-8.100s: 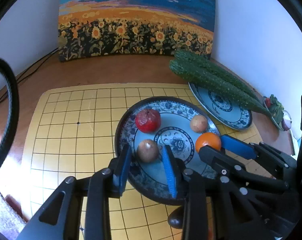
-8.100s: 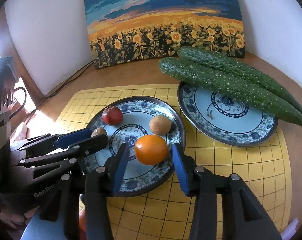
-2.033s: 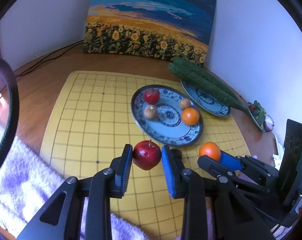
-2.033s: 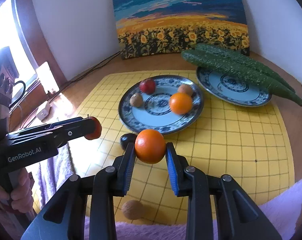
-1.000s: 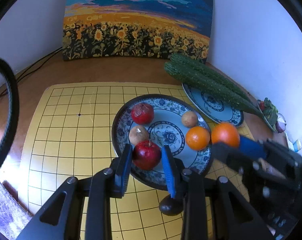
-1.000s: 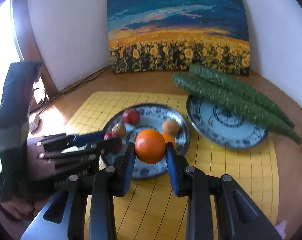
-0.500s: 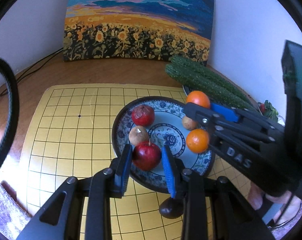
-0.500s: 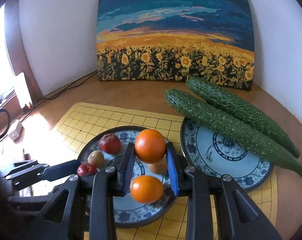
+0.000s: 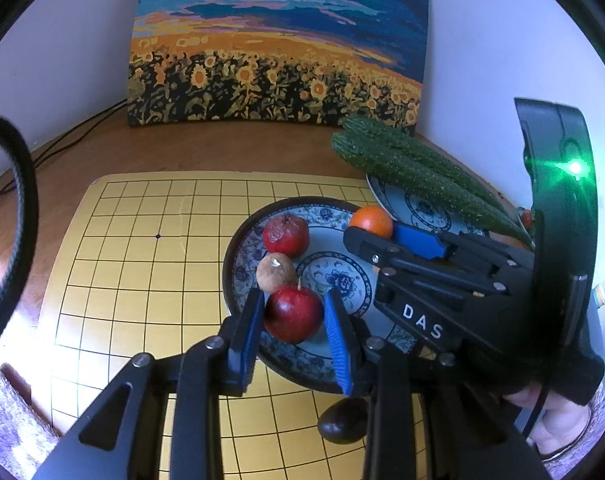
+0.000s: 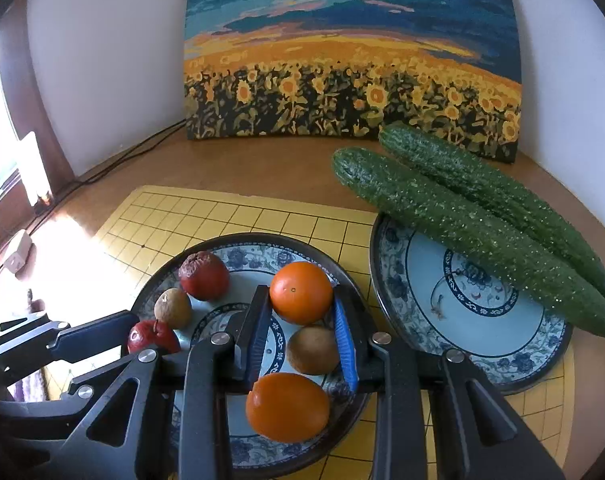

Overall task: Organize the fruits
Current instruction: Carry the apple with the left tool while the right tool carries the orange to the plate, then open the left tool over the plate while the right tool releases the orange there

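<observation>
The left gripper (image 9: pixel 293 318) is closed on a red apple (image 9: pixel 294 314), both blue pads pressing its sides, above the near part of the patterned plate (image 9: pixel 238 256) on the yellow grid mat (image 9: pixel 142 264). The right gripper (image 10: pixel 301 304) is closed on an orange (image 10: pixel 301 293) above the far right part of the same plate. Whether either fruit already touches the plate is hard to tell.

On the plate lie a wrinkled red fruit (image 10: pixel 203 275) at the far left, a small brown fruit (image 10: pixel 172 308) just near of it, a kiwi (image 10: pixel 312 350) in the middle, and a second orange (image 10: pixel 287 407) at the near side. A dark fruit (image 9: pixel 342 421) lies on the mat, near the plate's near rim. Two cucumbers (image 10: pixel 462 216) rest across the second plate (image 10: pixel 482 320) to the right.
</observation>
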`<act>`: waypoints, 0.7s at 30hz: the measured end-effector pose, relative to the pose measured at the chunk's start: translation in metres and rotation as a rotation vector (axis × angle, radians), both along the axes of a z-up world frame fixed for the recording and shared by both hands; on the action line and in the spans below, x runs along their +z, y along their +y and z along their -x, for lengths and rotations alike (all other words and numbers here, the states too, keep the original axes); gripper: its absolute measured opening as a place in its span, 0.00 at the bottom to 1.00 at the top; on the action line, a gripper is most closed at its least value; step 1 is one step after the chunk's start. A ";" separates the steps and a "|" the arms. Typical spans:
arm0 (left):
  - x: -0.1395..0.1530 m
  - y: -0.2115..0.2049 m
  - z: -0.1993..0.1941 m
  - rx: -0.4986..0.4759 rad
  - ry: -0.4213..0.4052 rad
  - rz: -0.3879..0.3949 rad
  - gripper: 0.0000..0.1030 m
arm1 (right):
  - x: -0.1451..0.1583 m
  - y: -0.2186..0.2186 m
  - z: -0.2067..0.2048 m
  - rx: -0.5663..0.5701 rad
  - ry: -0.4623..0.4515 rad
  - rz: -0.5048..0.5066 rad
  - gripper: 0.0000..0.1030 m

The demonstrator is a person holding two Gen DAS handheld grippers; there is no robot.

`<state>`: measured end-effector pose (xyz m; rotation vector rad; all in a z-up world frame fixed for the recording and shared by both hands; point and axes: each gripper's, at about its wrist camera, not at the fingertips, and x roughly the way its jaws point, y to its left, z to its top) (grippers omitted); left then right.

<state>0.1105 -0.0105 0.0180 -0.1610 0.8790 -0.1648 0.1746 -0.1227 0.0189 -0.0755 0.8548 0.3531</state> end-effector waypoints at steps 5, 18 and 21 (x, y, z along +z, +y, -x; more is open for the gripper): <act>0.000 0.000 0.000 -0.002 0.003 -0.008 0.31 | 0.000 -0.003 0.002 0.001 0.012 -0.028 0.39; 0.018 -0.006 0.017 -0.046 -0.007 -0.015 0.36 | 0.026 -0.014 0.032 -0.025 0.010 -0.081 0.49; 0.022 -0.007 0.024 -0.056 -0.010 -0.015 0.37 | 0.033 -0.019 0.044 -0.037 0.004 -0.082 0.49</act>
